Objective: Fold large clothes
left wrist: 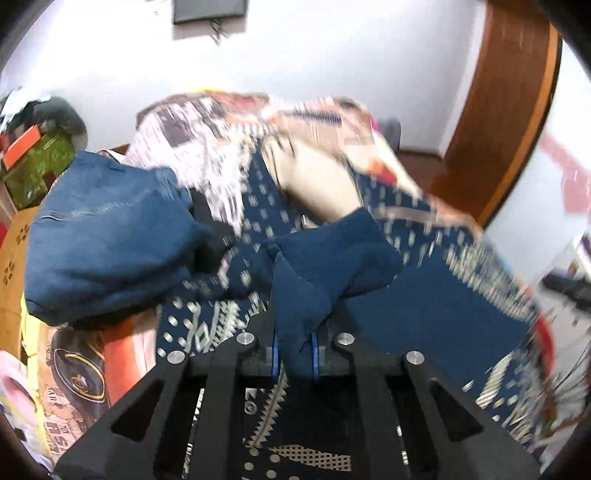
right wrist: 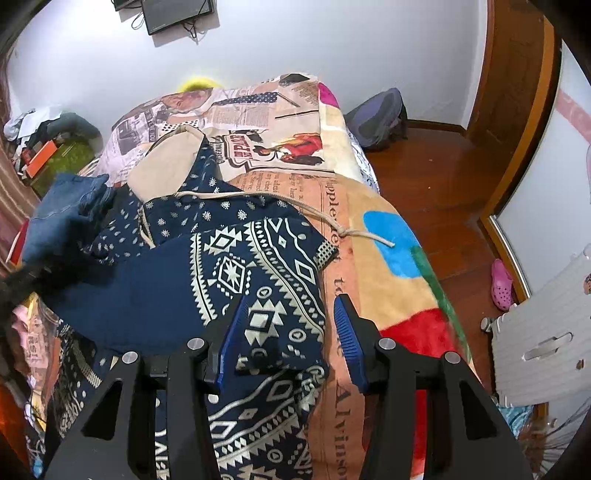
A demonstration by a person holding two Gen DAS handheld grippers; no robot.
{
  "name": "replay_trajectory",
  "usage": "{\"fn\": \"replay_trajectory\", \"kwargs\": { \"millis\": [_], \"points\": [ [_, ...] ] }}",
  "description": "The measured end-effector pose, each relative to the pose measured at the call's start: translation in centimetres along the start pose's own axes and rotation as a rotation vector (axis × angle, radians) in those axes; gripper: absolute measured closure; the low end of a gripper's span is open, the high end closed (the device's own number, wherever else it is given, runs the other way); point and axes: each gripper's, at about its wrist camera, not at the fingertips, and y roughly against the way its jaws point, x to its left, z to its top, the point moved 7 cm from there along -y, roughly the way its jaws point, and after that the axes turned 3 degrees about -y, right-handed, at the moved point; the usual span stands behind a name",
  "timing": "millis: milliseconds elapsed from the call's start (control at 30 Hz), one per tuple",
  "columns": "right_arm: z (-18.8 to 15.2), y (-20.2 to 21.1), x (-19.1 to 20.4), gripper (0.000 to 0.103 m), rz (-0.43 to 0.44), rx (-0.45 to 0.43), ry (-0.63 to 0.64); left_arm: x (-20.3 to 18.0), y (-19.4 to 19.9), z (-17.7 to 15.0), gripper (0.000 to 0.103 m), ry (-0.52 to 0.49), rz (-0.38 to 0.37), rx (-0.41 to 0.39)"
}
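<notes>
Left hand-held gripper (left wrist: 294,356) pinches a plain cuff of the navy hoodie (right wrist: 236,280) — soft, floppy, light. Right hand-held gripper (right wrist: 288,332) hangs spread over the hem — grab edges.

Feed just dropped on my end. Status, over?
Left gripper shut on navy hoodie fabric. Right gripper open over its patterned edge. Hoodie half spread on blanket. Jeans lie beside it.

Grey backpack (right wrist: 380,118) slumped on the wooden floor (right wrist: 443,192) against the white wall. Pink clog (right wrist: 501,283) beside the mirrored door. Dark wall-mounted screen (right wrist: 177,14) above.
</notes>
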Motion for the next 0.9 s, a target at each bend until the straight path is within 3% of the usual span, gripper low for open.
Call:
{"fn": "replay_trajectory", "kwargs": {
  "millis": [167,333,533,633,833,900],
  "points": [
    [-0.8,-2.2,1.3,0.058,0.028,0.059,-0.006,1.7,3.0,1.3,0.093,0.056,-0.013,-0.093],
    [-2.3,-3.8,2.8,0.058,0.025,0.105,0.034,3.1,3.0,-0.2,0.093,0.051,0.047,-0.076],
    [-2.3,-3.8,3.7,0.058,0.023,0.107,0.061,5.3,1.0,-3.5,0.093,0.086,0.084,-0.003],
    [-2.4,-3.7,4.1,0.058,0.027,0.105,0.071,6.5,-0.6,-5.8,0.092,0.108,0.092,0.071],
    [-2.5,-4.0,4.2,0.058,0.015,0.096,0.069,8.4,-2.4,-9.3,0.077,0.108,0.161,0.173],
    [-2.5,-4.0,4.2,0.058,0.012,0.095,0.070,9.0,-2.7,-10.3,0.067,0.118,0.169,0.201]
  ]
}}
